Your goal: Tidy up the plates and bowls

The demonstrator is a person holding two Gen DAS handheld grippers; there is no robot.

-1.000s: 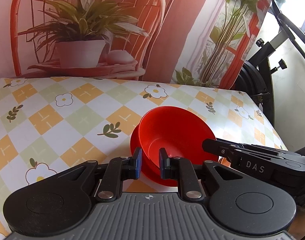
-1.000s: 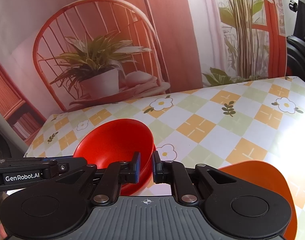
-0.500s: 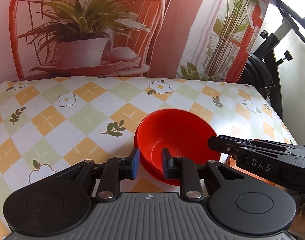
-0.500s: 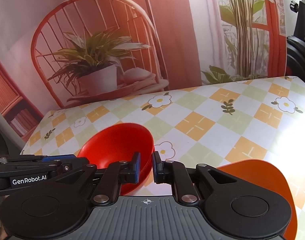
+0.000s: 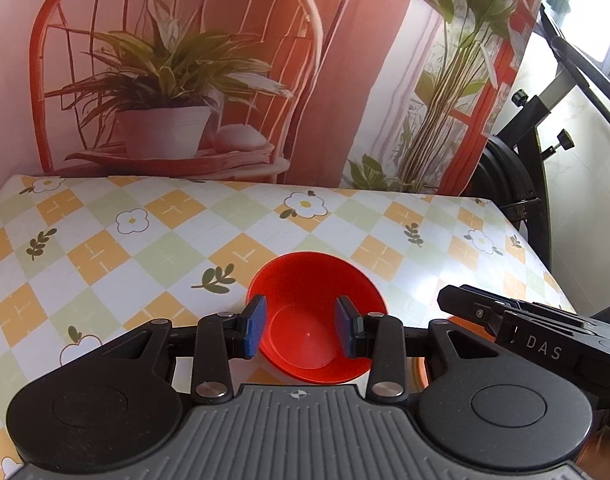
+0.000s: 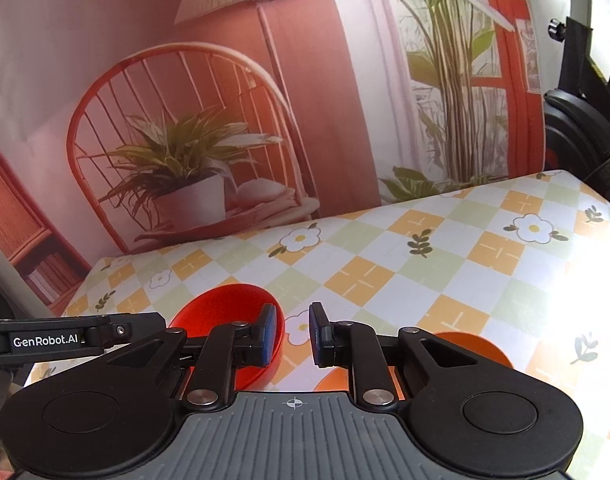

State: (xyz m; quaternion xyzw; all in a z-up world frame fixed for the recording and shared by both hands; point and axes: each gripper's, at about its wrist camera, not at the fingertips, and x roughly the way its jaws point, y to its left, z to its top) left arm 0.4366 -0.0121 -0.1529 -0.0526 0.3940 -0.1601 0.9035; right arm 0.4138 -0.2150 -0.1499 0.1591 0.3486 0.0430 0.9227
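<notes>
Above red bowl [image 5: 317, 320], left gripper [image 5: 300, 330] newly open.

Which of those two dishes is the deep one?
The red bowl, in front of the left gripper; the orange plate near the right gripper is flat.

A bench [image 5: 105, 248] under a checked cloth of orange, green and white squares with flowers and leaf sprigs carries a red bowl [image 5: 317, 312] near its six o'clock edge, an orange plate [image 6: 471, 350] at the bowl's three o'clock.
</notes>
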